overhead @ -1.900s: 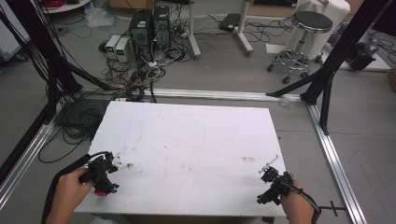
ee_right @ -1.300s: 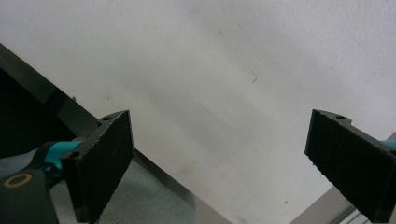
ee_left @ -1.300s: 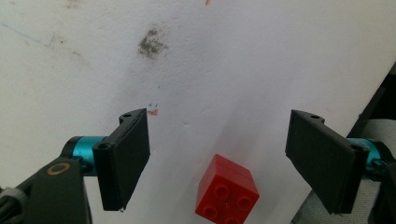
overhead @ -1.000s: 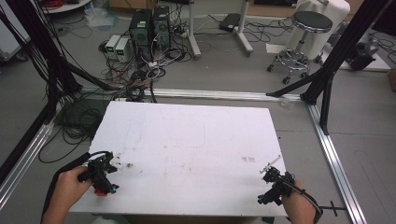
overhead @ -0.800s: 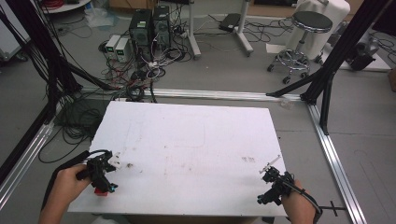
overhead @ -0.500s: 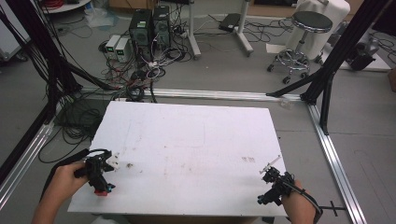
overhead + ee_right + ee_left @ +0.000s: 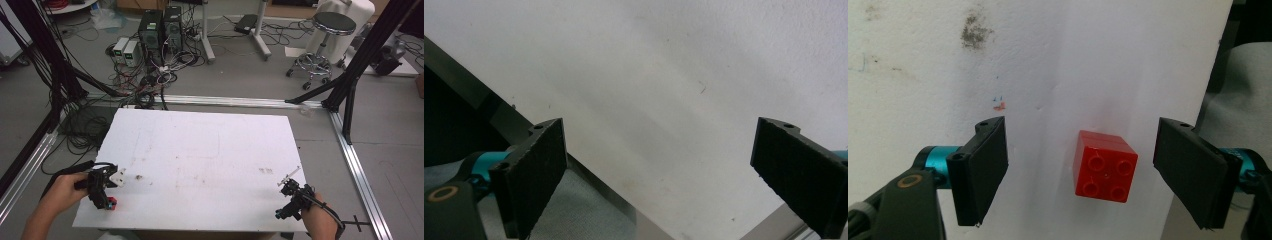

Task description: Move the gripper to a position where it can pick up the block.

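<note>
High view: the left gripper (image 7: 102,187) hangs over the red brick (image 7: 111,202) at the table's (image 7: 210,150) seven o'clock corner. Left gripper view: jaws spread, straddling the brick (untouched); centre it before squeezing. Right gripper view: right gripper (image 7: 664,185) spread, empty.

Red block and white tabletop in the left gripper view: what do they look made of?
The red block looks like glossy moulded plastic: highlights glint on its four round studs. The white tabletop seems matte, perhaps painted board or foam; it shows smudges, small dents and no shine.
</note>
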Tool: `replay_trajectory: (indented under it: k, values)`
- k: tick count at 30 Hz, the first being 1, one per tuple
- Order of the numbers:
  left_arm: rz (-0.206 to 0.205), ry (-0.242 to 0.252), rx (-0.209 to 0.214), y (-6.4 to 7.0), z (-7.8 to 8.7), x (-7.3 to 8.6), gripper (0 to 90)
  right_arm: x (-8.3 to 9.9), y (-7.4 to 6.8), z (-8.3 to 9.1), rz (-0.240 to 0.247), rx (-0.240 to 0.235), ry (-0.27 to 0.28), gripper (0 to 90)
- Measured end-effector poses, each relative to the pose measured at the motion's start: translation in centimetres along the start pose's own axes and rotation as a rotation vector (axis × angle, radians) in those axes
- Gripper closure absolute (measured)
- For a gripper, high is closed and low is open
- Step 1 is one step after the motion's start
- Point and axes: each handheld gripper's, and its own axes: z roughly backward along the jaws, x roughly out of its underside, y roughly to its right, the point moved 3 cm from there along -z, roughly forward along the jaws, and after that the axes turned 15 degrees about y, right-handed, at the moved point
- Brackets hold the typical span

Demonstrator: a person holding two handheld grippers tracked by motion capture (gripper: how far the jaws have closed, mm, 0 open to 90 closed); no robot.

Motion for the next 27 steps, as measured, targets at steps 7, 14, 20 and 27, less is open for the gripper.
replay_trajectory:
  k: [7, 14, 20, 27]
  values:
    - [-0.057, -0.05, 0.031, 0.5, -0.2, 1.1, 22.2, -0.2, -0.1, -0.1, -0.003, 0.001, -0.002, 7.4]
    - [-0.081, -0.081, 0.043, 0.8, -0.7, 2.3, 22.1, -0.4, -0.3, -0.3, 0.007, -0.003, -0.009, 7.4]
    - [-0.106, -0.1, 0.04, 1.3, -1.6, 2.8, 22.2, -0.3, -0.3, -0.3, 0.005, -0.002, -0.009, 7.4]
    - [-0.14, -0.135, 0.041, 1.8, -3.0, 3.2, 22.3, -0.3, -0.4, -0.4, 0.006, -0.004, -0.005, 7.4]
